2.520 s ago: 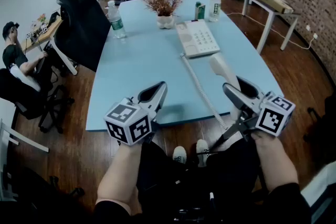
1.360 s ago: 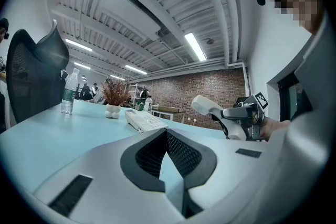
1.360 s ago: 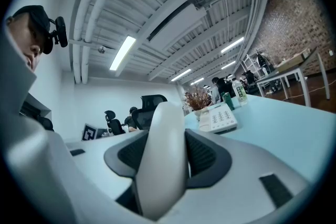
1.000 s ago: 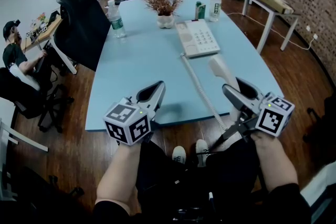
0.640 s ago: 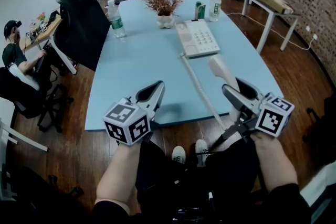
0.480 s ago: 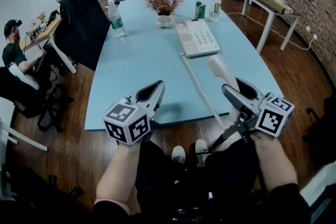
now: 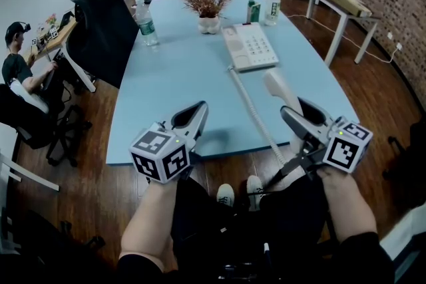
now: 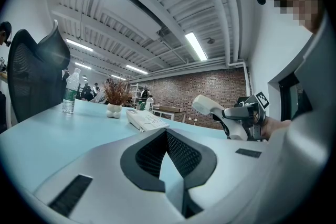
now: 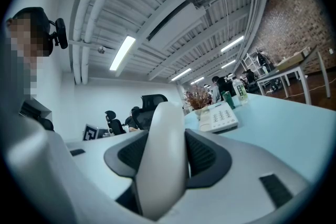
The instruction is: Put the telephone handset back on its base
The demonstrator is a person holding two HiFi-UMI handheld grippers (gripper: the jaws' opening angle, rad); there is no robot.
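The white telephone base (image 7: 249,46) with its keypad lies at the middle far side of the light blue table (image 7: 173,83). My right gripper (image 7: 303,118) is shut on the white handset (image 7: 279,86), which stands tilted above the table's near right edge. Its coiled cord (image 7: 256,116) runs from the base toward me. In the right gripper view the handset (image 9: 163,160) fills the gap between the jaws, with the base (image 9: 218,118) ahead. My left gripper (image 7: 195,114) hovers over the near left edge, shut and holding nothing; from its own view the base (image 8: 147,119) and the held handset (image 8: 210,106) show ahead.
A dried-plant vase (image 7: 208,6), a green can (image 7: 253,12) and a water bottle (image 7: 271,8) stand behind the base. Another bottle (image 7: 148,26) is at far left. A black office chair (image 7: 100,23) sits at the table's left side, with seated people beyond.
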